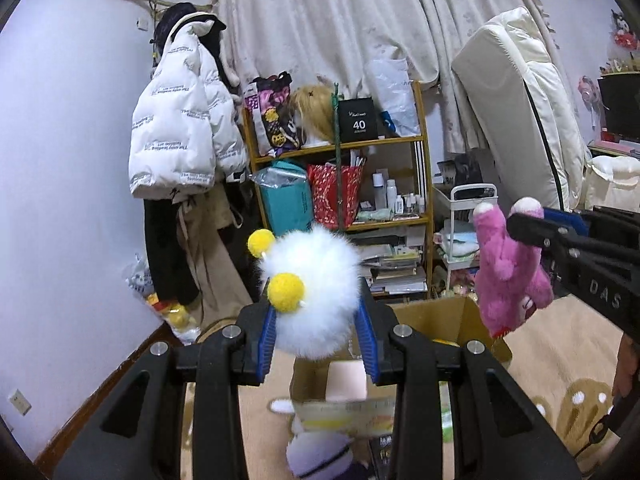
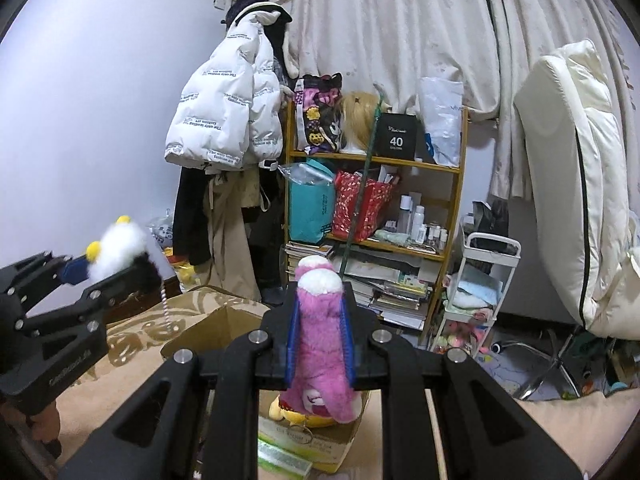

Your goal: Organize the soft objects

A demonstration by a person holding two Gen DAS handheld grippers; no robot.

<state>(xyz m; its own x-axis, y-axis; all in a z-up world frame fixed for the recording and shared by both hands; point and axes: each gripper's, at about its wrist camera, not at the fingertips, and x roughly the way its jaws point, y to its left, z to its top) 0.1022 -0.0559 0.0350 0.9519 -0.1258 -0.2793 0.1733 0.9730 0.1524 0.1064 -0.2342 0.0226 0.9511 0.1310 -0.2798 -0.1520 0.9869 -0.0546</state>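
Left wrist view first: the left hand-held gripper (image 1: 318, 332) is clamped on a white fluffy pompom toy (image 1: 312, 288), its blue pads (image 1: 267, 340) squeezing the fur from both sides, two yellow balls sticking out on the left of it. Below and just beyond sits an open cardboard box (image 1: 432, 316) on the beige carpet (image 1: 560, 360). Off to the right, the right hand-held gripper (image 1: 524, 222) pinches a pink plush toy (image 1: 508, 272) that dangles above the box's far right corner.

Right wrist view now: the pink plush toy (image 2: 322, 344) is gripped tight between the blue pads (image 2: 293, 340), its white-tipped ends pointing up and away, and a yellow plush (image 2: 296, 416) lies in the cardboard box (image 2: 224, 328) underneath. At far left the left hand-held gripper (image 2: 108, 266) holds the white fluffy pompom toy (image 2: 120, 250) aloft, a beaded chain (image 2: 168, 308) hanging from it. Behind, a wooden shelf (image 2: 376, 160) stands against the curtain (image 2: 400, 20).
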